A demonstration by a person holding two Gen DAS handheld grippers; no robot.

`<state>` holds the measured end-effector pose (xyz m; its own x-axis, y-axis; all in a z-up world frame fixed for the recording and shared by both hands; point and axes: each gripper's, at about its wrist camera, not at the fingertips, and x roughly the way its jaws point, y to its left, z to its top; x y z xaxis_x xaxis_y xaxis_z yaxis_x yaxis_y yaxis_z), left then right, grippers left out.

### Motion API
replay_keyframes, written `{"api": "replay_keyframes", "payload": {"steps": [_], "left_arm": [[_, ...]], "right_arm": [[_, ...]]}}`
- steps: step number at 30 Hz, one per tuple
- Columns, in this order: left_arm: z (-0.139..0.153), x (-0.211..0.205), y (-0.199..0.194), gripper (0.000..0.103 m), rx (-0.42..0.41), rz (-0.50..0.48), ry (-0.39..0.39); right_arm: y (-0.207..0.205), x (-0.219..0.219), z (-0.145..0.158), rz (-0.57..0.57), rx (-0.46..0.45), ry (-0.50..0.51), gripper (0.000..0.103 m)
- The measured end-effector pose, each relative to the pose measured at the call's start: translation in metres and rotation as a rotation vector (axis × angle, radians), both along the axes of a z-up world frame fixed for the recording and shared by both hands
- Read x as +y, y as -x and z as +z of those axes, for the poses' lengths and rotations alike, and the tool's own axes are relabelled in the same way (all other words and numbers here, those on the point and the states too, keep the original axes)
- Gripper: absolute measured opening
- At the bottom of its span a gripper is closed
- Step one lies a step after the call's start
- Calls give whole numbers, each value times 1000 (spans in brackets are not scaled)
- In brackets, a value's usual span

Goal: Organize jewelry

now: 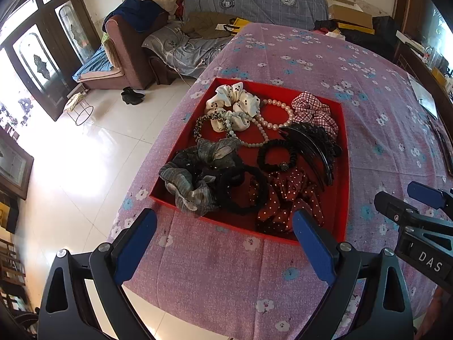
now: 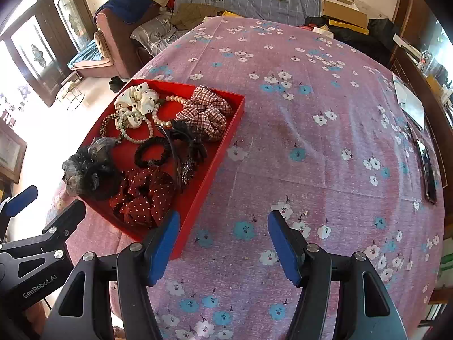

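Note:
A red tray [image 1: 341,170] [image 2: 209,170] sits on the pink flowered tablecloth near the table's left edge. It holds a white scrunchie [image 1: 232,107], a pearl bracelet [image 1: 279,113], a checked scrunchie [image 1: 314,112], a black claw clip [image 1: 311,147], a black hair tie [image 1: 276,155], a grey scrunchie [image 1: 195,172] and a dotted dark red scrunchie [image 1: 286,198] [image 2: 144,195]. My left gripper [image 1: 223,243] is open and empty just in front of the tray. My right gripper [image 2: 223,243] is open and empty over the cloth, to the right of the tray.
The pink flowered tablecloth [image 2: 311,130] spreads to the right of the tray. A dark flat object [image 2: 427,170] and a paper [image 2: 410,104] lie at the table's right edge. A sofa [image 1: 175,42] and white tiled floor [image 1: 85,155] lie beyond the left edge.

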<state>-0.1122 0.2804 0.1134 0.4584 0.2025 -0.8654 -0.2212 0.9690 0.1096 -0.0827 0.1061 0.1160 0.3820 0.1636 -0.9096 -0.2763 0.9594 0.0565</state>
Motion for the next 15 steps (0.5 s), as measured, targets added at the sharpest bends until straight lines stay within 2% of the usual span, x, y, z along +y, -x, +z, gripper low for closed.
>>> {"api": "replay_keyframes", "payload": {"steps": [15], "left_arm": [[-5,7,-5,96,10,4,14]], "right_arm": [[-3,11,-6,10,21,3,70]]}}
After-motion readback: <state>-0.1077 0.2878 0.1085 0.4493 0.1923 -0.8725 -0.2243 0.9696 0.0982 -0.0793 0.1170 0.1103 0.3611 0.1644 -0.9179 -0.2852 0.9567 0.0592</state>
